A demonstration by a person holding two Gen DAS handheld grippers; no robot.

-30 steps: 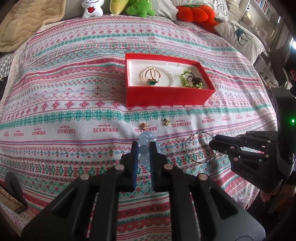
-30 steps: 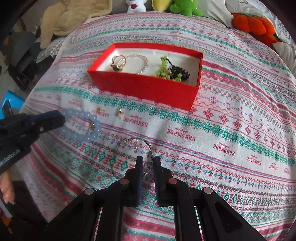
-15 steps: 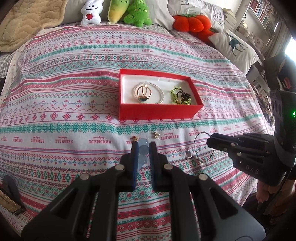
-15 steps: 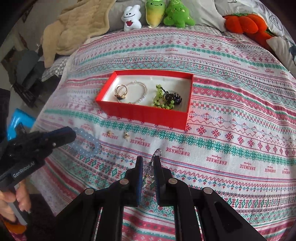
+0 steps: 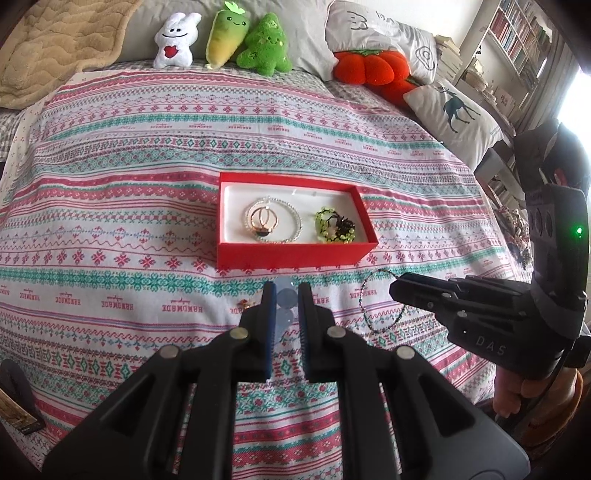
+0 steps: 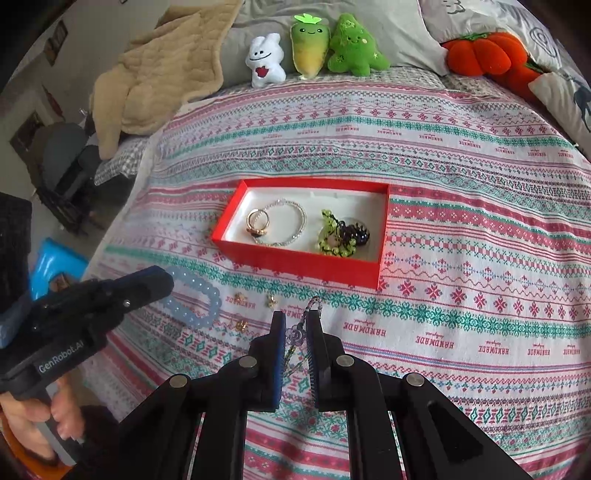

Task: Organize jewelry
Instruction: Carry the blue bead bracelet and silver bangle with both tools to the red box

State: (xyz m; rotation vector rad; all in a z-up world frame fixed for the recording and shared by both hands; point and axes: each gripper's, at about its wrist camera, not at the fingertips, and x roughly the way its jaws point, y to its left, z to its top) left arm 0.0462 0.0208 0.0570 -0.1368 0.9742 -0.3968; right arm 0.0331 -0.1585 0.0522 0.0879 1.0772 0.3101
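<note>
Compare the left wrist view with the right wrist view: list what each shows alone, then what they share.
Left wrist only: bookshelves at far right and the thin beaded bracelet hanging as a full loop from the right hand-held gripper.
Right wrist only: a blue bag beside the bed and the whole pale blue bead bracelet held by the left hand-held gripper.
Both: the red box, plush toys, loose earrings.

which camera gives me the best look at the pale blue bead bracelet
The right wrist view: the blue bead bracelet shows there as a nearly whole loop hanging from the left gripper. In the left wrist view only a few beads peek between that gripper's own fingers.
</note>
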